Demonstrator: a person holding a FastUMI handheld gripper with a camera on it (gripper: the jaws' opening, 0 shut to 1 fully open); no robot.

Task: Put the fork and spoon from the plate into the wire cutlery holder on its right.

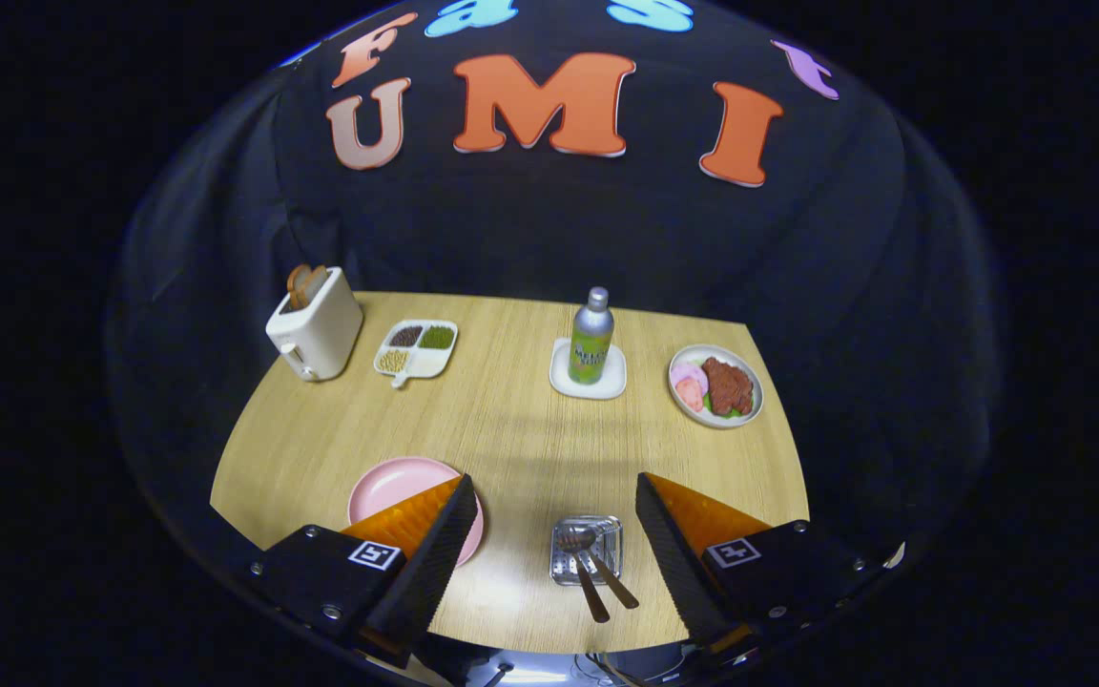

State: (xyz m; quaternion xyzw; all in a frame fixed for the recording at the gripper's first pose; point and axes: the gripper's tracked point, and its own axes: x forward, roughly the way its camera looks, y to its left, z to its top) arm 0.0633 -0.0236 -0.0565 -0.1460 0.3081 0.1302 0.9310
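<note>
Fork and spoon (597, 572) both stand in the wire cutlery holder (587, 551), handles leaning out, between the wide-apart fingers of the empty gripper (554, 544). Thin, stiff, slippery metal; I would grasp the handles. The pink plate (397, 487) looks bare, partly hidden by one finger. Which utensil is the fork is hard to tell.

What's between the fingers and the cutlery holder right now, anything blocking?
Nothing visible. The open gripper has the wire cutlery holder between its fingers, with the fork and spoon already standing in it. The pink plate sits off to its left.
</note>
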